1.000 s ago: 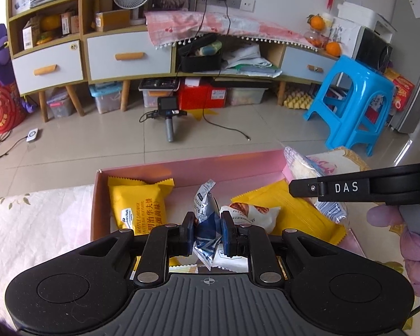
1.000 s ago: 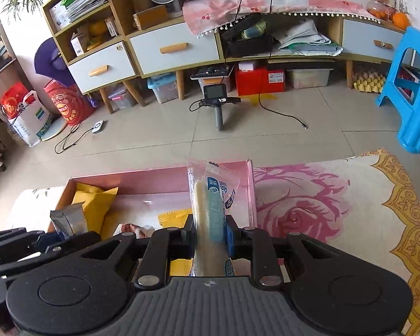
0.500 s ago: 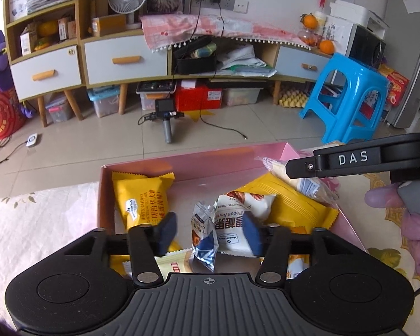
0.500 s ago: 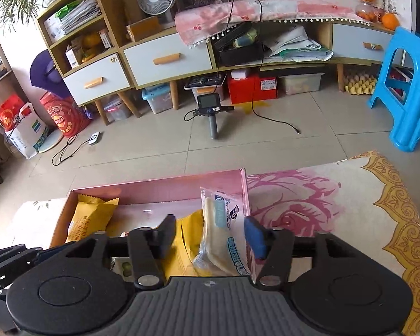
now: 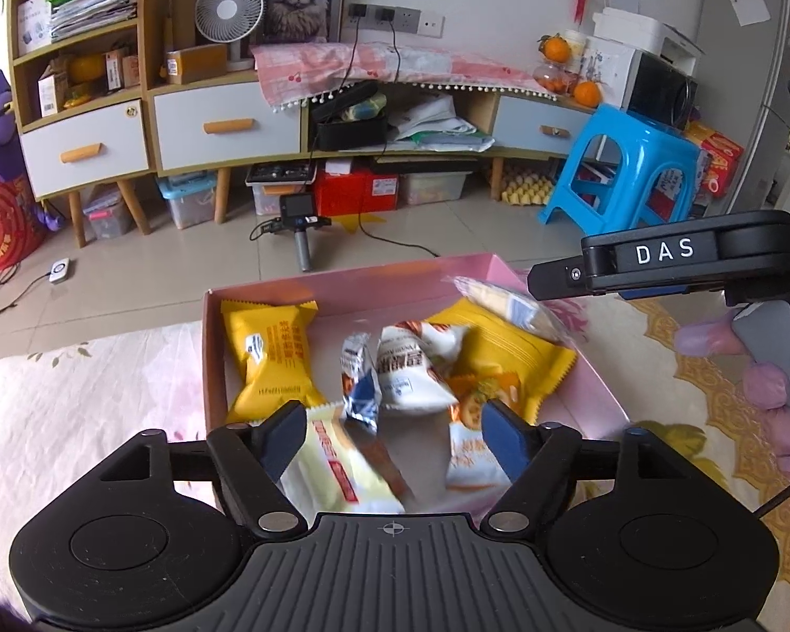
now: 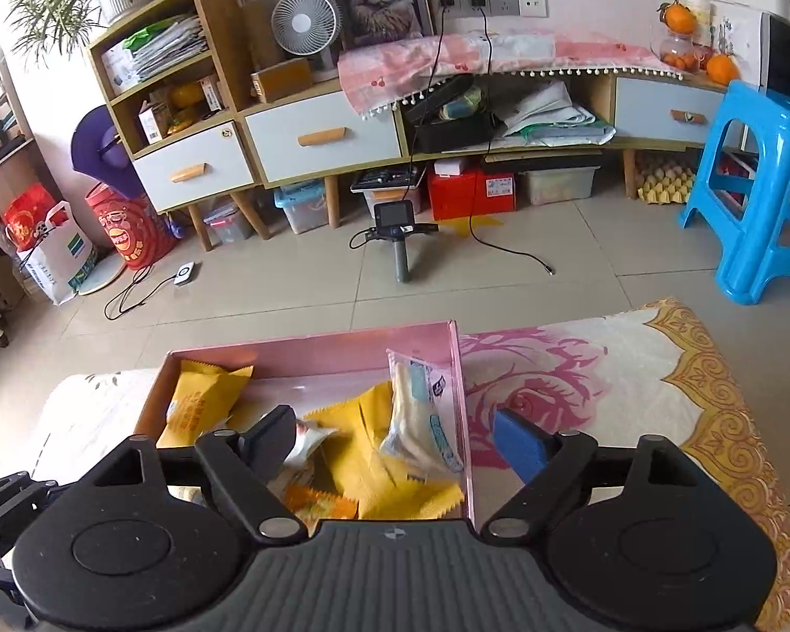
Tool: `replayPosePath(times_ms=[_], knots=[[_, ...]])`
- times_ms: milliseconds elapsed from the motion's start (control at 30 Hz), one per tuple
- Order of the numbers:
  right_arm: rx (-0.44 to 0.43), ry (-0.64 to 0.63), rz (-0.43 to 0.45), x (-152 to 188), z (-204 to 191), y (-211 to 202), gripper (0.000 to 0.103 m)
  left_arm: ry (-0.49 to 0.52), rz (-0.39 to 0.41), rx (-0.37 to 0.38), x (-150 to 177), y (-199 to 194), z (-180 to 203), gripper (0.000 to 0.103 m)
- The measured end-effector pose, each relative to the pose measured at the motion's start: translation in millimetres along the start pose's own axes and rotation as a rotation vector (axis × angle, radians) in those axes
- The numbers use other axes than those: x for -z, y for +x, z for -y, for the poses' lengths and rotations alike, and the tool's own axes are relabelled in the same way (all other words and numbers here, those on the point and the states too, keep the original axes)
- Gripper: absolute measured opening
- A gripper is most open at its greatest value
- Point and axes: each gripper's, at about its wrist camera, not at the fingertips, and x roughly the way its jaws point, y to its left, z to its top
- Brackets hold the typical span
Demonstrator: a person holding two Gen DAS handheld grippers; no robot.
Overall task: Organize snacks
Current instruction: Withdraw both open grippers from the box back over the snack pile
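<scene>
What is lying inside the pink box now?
The pink box holds snack packets: two yellow packs, a white one, a silver-blue one, a clear one. Its floor under them is mostly covered.

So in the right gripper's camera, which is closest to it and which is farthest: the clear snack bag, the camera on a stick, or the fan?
1. The clear snack bag, in the pink box just beyond the right gripper.
2. The camera on a stick, standing on the floor past the box.
3. The fan, up on the cabinet by the wall.
</scene>
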Motion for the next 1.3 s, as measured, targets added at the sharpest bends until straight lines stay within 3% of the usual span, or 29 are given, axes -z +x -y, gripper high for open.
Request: replayPosePath(times_ms=[467,633,867,1033,1300], knots=[[-0.037,0.007,0.008,37.3,-5.9,-44.1,0.088,-0.013,0.008,0.016,37.2,-53.4,-6.9,0.094],[-0.042,-0.015,0.020,48.6,-12.1,-59.3,0.089,0.014,-0.004,-0.028,51.4,-67.5,-7.8,0.095],[-0.033,-0.034,0.043,64.2,-21.1,-78.4,0.092,0.056,0.001,-0.034,69.3,-85.5,0.8,0.098],[0.001,-0.124,0.069,74.7,-34.3,-91.8,0.092,0.089,0.006,-0.052,82.7,-94.5,9.1,0.098],[-0.002,-0.165,0.096,95.7,-43.7,-99.7,0.095,0.060,0.002,-0.054,100.2,-99.5,5.1,0.098]])
